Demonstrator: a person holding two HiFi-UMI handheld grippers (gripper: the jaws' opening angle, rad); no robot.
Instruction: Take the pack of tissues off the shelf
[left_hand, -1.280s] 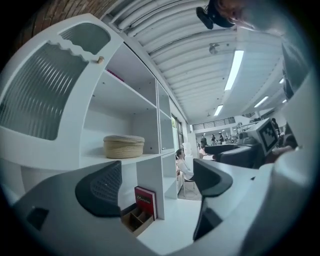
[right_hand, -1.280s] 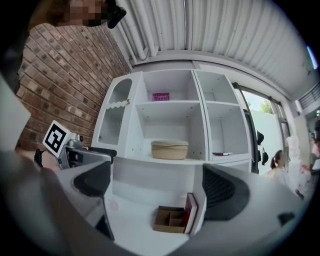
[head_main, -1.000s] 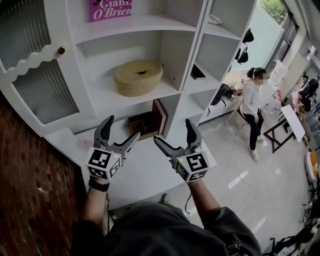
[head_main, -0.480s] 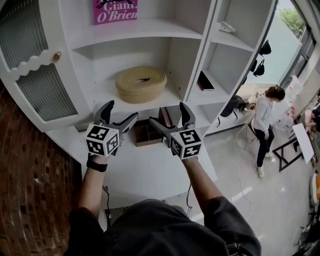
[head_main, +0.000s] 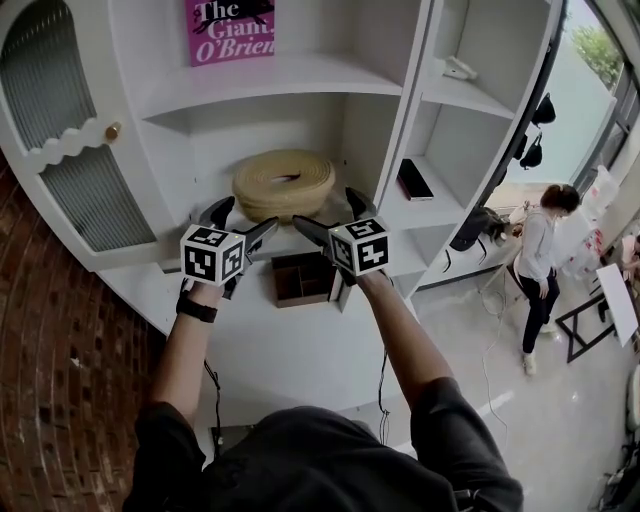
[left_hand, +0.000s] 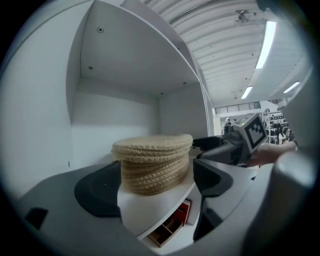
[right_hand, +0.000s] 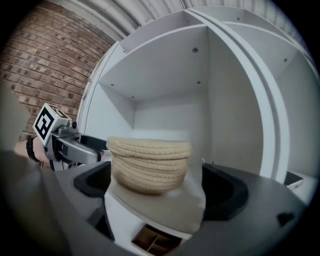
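The left gripper and right gripper are both wide open and empty. They flank the round beige woven-rope stack on the white shelf (probably staging a 2-sided reach). No pack of tissues is identifiable.

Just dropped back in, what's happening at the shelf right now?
A person holds both grippers up at the white shelf that carries a round woven basket. The left gripper and the right gripper sit side by side at the shelf's front edge, each aimed at the basket, jaws wide apart and holding nothing. The basket rests on the shelf, not yet gripped. No plain pack of tissues shows in any view.
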